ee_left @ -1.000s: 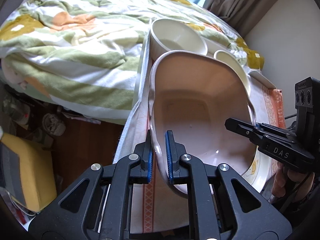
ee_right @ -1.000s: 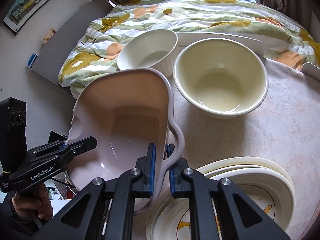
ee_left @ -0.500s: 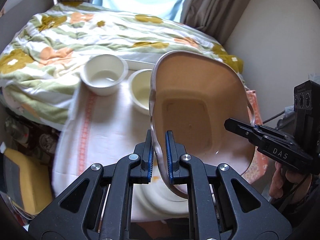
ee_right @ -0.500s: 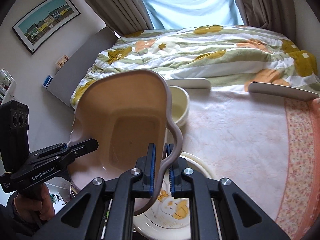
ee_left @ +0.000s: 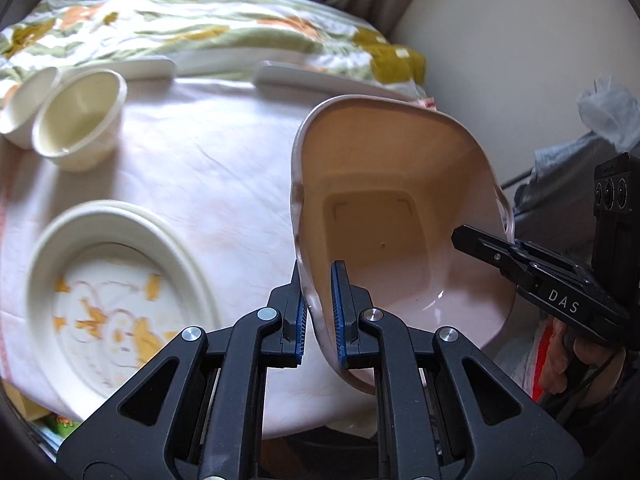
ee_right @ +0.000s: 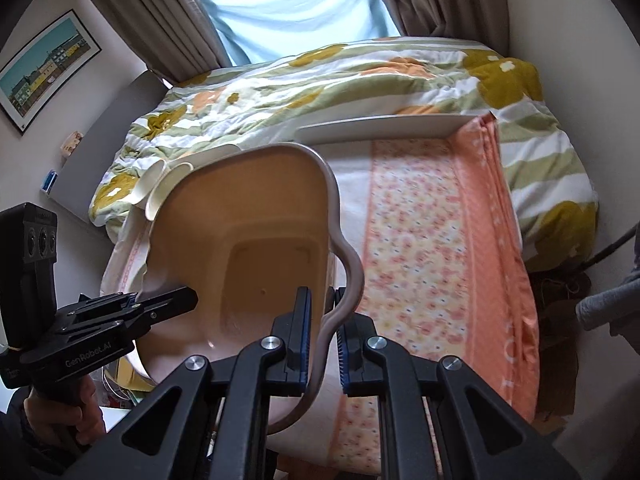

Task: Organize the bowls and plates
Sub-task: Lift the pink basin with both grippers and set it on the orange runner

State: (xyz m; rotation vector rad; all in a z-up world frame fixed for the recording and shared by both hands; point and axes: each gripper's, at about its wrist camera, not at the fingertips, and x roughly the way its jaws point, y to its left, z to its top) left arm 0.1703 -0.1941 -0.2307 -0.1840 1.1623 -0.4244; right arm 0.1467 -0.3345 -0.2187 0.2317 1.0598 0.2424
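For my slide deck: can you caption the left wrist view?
Both grippers, left and right, hold a pink basin above the table, beside stacked plates and two bowls.

bowls (ee_left: 76, 120) behind plates (ee_left: 116, 304), basin (ee_left: 396, 232) right

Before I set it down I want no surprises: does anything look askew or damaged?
Nothing looks damaged. The pink basin is tipped steeply, held off the table by the left gripper and right gripper on opposite rims.
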